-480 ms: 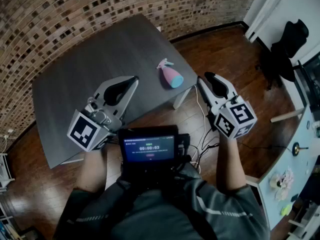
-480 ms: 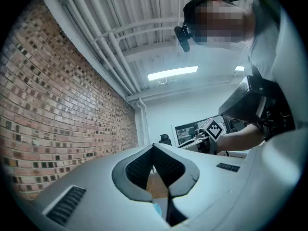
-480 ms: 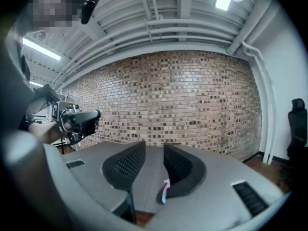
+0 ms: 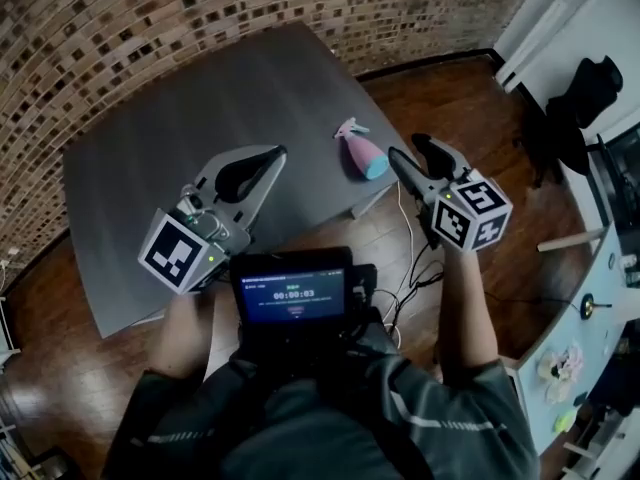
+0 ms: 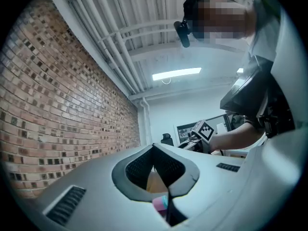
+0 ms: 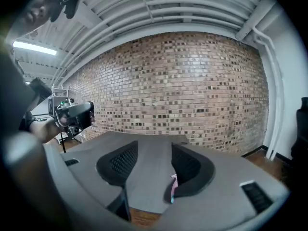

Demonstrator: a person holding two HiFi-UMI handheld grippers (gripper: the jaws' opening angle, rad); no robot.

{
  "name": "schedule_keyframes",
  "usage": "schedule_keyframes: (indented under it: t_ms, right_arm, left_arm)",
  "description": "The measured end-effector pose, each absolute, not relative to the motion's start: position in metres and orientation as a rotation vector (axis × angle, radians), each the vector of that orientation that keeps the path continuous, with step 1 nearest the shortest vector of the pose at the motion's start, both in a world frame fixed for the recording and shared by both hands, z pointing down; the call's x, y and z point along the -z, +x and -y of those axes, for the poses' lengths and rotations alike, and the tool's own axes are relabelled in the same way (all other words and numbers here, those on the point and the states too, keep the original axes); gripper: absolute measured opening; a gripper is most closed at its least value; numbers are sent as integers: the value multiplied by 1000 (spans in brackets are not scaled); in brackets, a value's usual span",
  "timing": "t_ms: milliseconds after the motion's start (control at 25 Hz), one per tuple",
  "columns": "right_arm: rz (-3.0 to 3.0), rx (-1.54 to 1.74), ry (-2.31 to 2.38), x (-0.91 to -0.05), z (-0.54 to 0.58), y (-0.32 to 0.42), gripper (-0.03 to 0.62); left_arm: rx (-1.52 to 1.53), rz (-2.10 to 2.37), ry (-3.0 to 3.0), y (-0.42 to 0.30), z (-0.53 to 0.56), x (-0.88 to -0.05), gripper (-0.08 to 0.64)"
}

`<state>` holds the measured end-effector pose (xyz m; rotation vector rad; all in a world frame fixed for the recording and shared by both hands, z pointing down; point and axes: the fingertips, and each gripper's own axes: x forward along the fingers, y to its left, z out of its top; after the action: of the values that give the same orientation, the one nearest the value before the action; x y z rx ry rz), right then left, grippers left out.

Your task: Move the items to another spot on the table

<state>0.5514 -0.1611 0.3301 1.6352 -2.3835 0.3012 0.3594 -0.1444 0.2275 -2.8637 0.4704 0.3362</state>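
The right gripper's (image 6: 154,147) fingers stand well apart with nothing clamped between them. Only bare tabletop fills the gap, and a sliver of the spray bottle (image 6: 173,186) peeks past the inner edge of its right jaw. The left gripper's (image 5: 154,147) fingertips meet at a point and the pads hold nothing. Through the loop behind the tips, a scrap of the bottle's pink and blue shows low down.

In the head view the right gripper (image 4: 408,151) hangs over the wooden floor (image 4: 470,98), just off the table's right-hand corner. Its tips are near the blue end of the spray bottle (image 4: 362,154) but not touching it. The left gripper (image 4: 278,152) sits over the table's near half, to the left of the bottle and apart from it.

The bottle rests close to that right-hand corner of the dark grey table (image 4: 180,108), a little way in from the near edge. Its pink trigger end points toward the far side and its blue end toward the near edge. A white table leg (image 4: 368,204) shows just below the corner. The body is opaque, so what is inside cannot be told.

Left of the bottle and beyond it, the tabletop runs broad and bare toward the brick wall (image 4: 150,18). Off the near edge are floorboards, loose cables (image 4: 412,258) and a small screen (image 4: 290,293) at the person's chest.
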Motion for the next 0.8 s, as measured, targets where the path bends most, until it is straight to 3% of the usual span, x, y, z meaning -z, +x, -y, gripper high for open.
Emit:
schedule_keyframes:
  t_ms: [120, 240, 640, 720, 800]
  right_arm:
    - [2342, -345, 1617, -340, 183, 538, 229]
    - [2298, -401, 1576, -357, 203, 533, 293]
    - [2160, -592, 1410, -443, 279, 551, 295]
    - [2127, -657, 1371, -468, 292, 560, 365]
    - [2108, -724, 1315, -491, 302, 564, 365]
  left_arm:
    - [-351, -466, -2876, 341, 160, -227, -3]
    - [-361, -466, -2890, 333, 171, -232, -3]
    - [-293, -490, -2923, 353, 211, -262, -3]
    - [-290, -546, -2926, 359, 223, -268, -3]
    - [-290, -593, -2936, 366, 234, -274, -3]
